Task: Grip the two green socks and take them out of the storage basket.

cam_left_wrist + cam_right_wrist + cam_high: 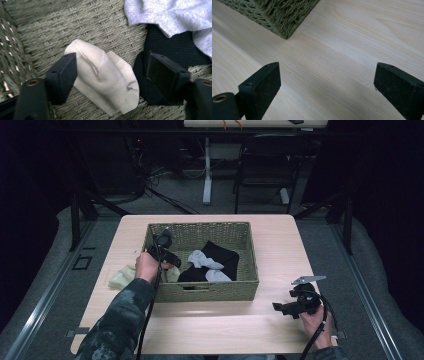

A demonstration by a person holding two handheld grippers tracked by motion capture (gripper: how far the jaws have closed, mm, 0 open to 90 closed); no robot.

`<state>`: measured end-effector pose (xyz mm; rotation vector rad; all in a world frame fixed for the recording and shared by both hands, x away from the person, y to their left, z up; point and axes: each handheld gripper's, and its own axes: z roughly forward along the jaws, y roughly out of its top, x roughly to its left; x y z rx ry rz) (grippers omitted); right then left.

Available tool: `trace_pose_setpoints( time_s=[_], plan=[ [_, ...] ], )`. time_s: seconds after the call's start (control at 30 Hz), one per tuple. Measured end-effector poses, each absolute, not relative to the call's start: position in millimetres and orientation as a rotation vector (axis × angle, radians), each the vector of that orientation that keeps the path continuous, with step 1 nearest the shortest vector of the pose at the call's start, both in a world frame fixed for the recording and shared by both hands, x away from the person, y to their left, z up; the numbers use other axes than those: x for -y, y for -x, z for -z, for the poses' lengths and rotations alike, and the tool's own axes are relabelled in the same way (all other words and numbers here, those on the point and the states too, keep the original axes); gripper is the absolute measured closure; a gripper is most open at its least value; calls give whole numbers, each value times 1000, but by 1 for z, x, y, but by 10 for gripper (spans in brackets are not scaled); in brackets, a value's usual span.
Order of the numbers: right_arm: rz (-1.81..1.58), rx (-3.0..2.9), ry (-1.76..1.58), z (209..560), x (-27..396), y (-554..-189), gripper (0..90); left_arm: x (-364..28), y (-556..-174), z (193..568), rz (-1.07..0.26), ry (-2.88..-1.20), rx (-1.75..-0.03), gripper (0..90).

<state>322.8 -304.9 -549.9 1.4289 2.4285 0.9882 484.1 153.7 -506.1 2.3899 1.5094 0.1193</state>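
Left gripper (110,75) spread wide around cream sock (105,77) lying diagonally in basket (50,30).

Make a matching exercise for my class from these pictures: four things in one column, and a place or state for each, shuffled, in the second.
Things:
1. cream sock
2. black garment
3. right gripper
4. pale cloth

Places or states:
A. on the table, left of the basket
B. open above bare tabletop
C. between the open jaws of the left gripper
D. in the basket, under grey socks

Pairs: 1-C, 2-D, 3-B, 4-A
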Motion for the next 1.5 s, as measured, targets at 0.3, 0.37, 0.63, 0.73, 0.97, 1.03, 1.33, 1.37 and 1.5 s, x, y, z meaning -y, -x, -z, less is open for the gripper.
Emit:
trace_pose_setpoints(
  time_s=[0.3, 0.37, 0.63, 0.73, 0.97, 1.03, 1.33, 1.37, 1.5],
  plan=[
    [-989, -2426, -1429, 549, 305, -322, 64, -150, -486, 513, -66, -2448, -1537, 488],
    [-989, -2423, -1430, 549, 305, -322, 64, -150, -487, 515, -52, -2460, -1546, 526],
    [-995, -2418, -1420, 550, 305, -323, 65, -147, -490, 519, -14, -2514, -1524, 788],
    [-1001, -2415, -1413, 550, 305, -323, 65, -146, -490, 519, -14, -2532, -1510, 850],
    [-1001, -2410, -1413, 550, 307, -323, 65, -149, -484, 503, -49, -2506, -1449, 869],
    [-999, -2411, -1418, 550, 306, -322, 66, -150, -483, 499, -53, -2498, -1443, 870],
    [-1001, -2410, -1424, 550, 306, -323, 65, -159, -477, 456, -79, -2446, -1361, 871],
    [-1000, -2411, -1423, 550, 306, -323, 66, -160, -477, 452, -81, -2441, -1358, 872],
    [-1001, -2415, -1423, 550, 306, -323, 65, -161, -475, 437, -95, -2435, -1327, 872]
  ],
)
